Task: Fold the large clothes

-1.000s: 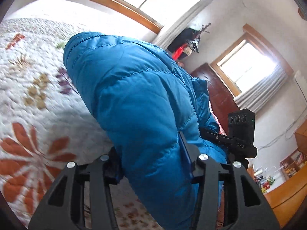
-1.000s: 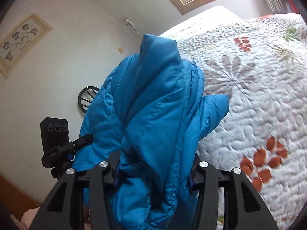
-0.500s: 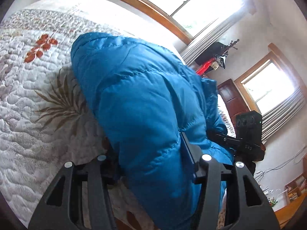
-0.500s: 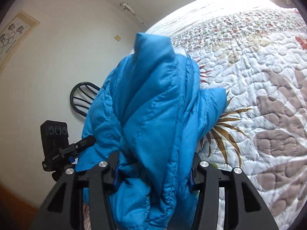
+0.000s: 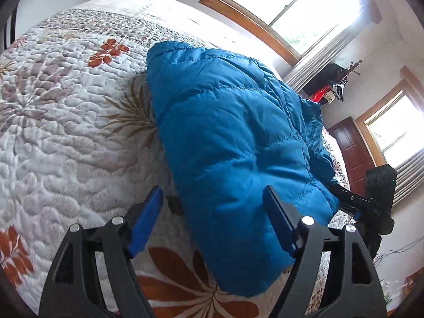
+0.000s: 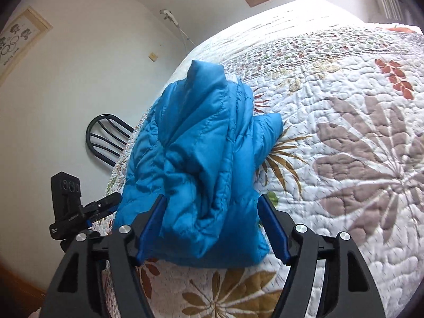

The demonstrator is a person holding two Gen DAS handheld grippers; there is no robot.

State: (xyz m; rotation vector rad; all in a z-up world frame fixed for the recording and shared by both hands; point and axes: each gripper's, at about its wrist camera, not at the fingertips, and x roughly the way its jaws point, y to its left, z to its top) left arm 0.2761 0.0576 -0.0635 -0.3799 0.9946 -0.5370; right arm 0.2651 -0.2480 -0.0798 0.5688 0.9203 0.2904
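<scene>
Left wrist view: I see the jacket (image 5: 233, 137), a blue quilted puffer, lying bunched on the quilt (image 5: 66, 137) of the bed. My left gripper (image 5: 212, 220) has its jaws spread, and they have just been opening. The near end of the jacket lies between the blue pads (image 5: 144, 222); the left-hand pad stands clear of the cloth, with quilt showing in the gap, while the right-hand pad sits against the jacket's edge without squeezing it. Past the jacket on the right I see my other gripper's black body.

In the right wrist view the jacket (image 6: 201, 159) is a crumpled heap on the quilt (image 6: 344, 132), its collar sticking up at the far end. My right gripper (image 6: 212, 228) also has its jaws apart, just having opened; the jacket's near hem fills the space between the pads (image 6: 273, 230), which flank it and do not pinch it.

Beyond the jacket, a window (image 5: 278, 8) sits above the bed's far side. A dark door (image 5: 352, 153) is to the jacket's right. A black chair (image 6: 106, 137) stands to the jacket's left, against the white wall.
</scene>
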